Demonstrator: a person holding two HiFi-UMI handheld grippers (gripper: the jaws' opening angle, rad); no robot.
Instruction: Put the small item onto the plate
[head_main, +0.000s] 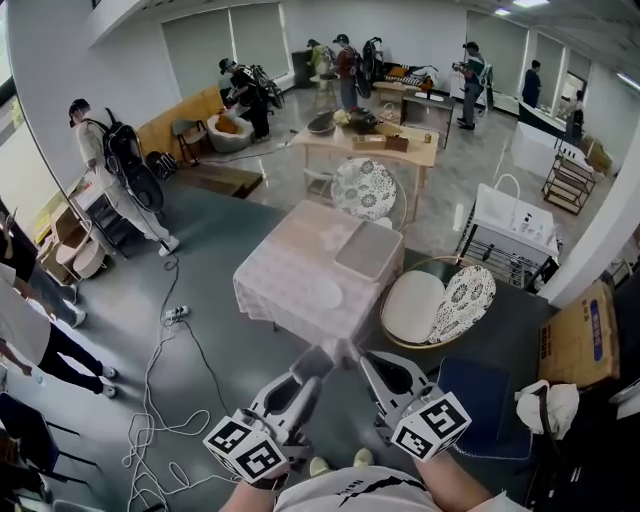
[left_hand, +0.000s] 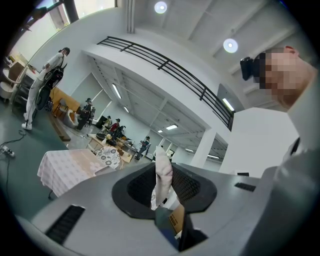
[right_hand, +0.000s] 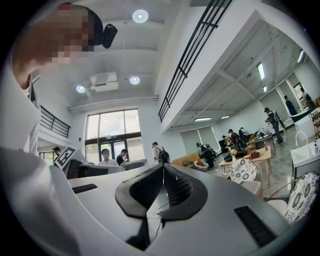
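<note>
My left gripper (head_main: 312, 366) is held low in front of me, shut on a small pale, soft-looking item (left_hand: 163, 170) that stands upright between its pads. My right gripper (head_main: 372, 362) hangs beside it, shut with nothing in it; in the right gripper view its jaws (right_hand: 162, 172) meet with no gap. Ahead stands a table under a pinkish cloth (head_main: 285, 265). A white oval plate (head_main: 320, 293) lies near its front edge and a flat grey tray (head_main: 368, 250) at its right. Both grippers are short of the table, above the floor.
A round wicker chair (head_main: 392, 330) with a white cushion and a patterned cushion (head_main: 462, 302) stands right of the table. A blue seat (head_main: 478, 395) and a cardboard box (head_main: 580, 335) lie further right. Cables (head_main: 160, 400) trail over the floor at left. Several people work at the back.
</note>
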